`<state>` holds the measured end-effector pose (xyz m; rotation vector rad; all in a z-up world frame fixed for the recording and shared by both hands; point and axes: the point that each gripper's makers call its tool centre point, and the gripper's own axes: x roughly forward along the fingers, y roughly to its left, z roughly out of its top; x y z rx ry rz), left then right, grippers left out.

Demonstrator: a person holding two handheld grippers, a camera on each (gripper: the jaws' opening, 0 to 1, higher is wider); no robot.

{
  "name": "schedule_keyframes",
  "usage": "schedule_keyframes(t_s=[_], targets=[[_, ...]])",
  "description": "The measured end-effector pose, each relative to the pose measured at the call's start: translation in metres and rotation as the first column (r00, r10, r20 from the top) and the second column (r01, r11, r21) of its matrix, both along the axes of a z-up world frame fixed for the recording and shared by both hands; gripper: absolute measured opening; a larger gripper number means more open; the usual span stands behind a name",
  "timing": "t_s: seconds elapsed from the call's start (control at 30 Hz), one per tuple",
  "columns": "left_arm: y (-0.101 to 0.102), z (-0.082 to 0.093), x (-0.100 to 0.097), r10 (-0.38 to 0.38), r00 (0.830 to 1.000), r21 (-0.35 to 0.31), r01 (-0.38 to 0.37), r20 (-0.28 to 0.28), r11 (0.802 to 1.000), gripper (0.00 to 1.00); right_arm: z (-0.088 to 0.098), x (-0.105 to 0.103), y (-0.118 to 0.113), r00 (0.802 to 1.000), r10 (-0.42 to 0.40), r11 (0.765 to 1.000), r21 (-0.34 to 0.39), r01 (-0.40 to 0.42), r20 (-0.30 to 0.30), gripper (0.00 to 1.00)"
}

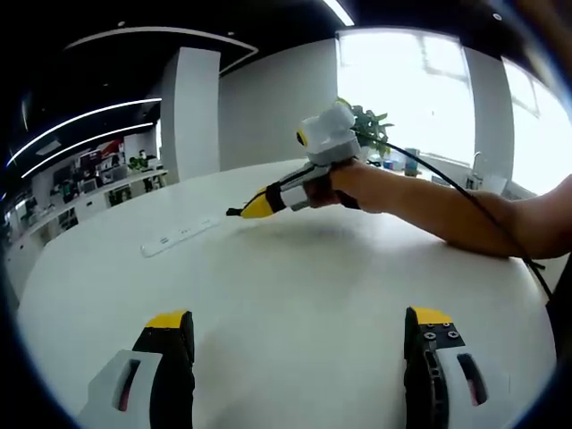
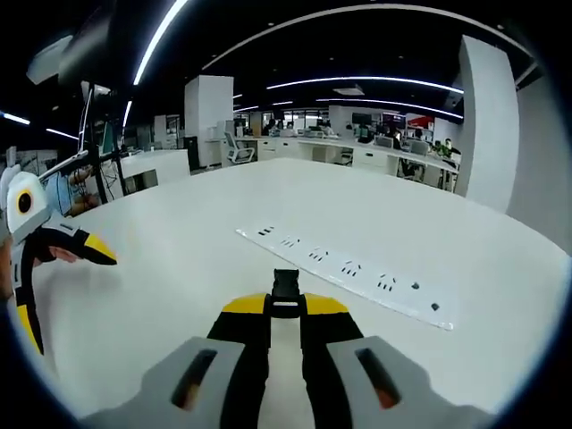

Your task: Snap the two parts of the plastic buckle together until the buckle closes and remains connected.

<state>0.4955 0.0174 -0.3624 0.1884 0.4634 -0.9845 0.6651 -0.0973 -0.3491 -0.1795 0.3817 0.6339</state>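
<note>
One small black plastic buckle part [image 2: 285,293] is sitting pinched in your closed right gripper [image 2: 285,308], its long axis pointing ahead toward the white power strip [image 2: 350,267] on the white table [image 2: 179,259], while your left gripper [image 1: 299,335] is hanging wide apart, holding nothing.

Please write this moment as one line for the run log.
left gripper: open, nothing between jaws | right gripper: shut on black buckle part, above white table | power strip: flat on table

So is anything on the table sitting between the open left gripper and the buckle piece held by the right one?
Nothing visible does. The right gripper pinches the black buckle part, and bare white table lies between it and the open left gripper; the power strip lies off to the side.
</note>
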Motion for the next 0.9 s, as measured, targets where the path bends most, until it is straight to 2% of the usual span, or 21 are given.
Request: schedule_keyframes(t_s=[0.47,0.9], targets=[[-0.0002,-0.0001,-0.0002,-0.003,1.000,-0.001,0.003,-0.001,1.000,0.99,-0.0057,-0.0009,0.0010,1.000,0.005,1.000,-0.007,-0.005,-0.010,0.09],[0.0003,0.0003,-0.0003,-0.002,1.000,-0.001,0.002,0.000,1.000,0.99,-0.0056,-0.0033,0.0008,1.000,0.014,0.998,-0.063,-0.014,0.000,0.09]])
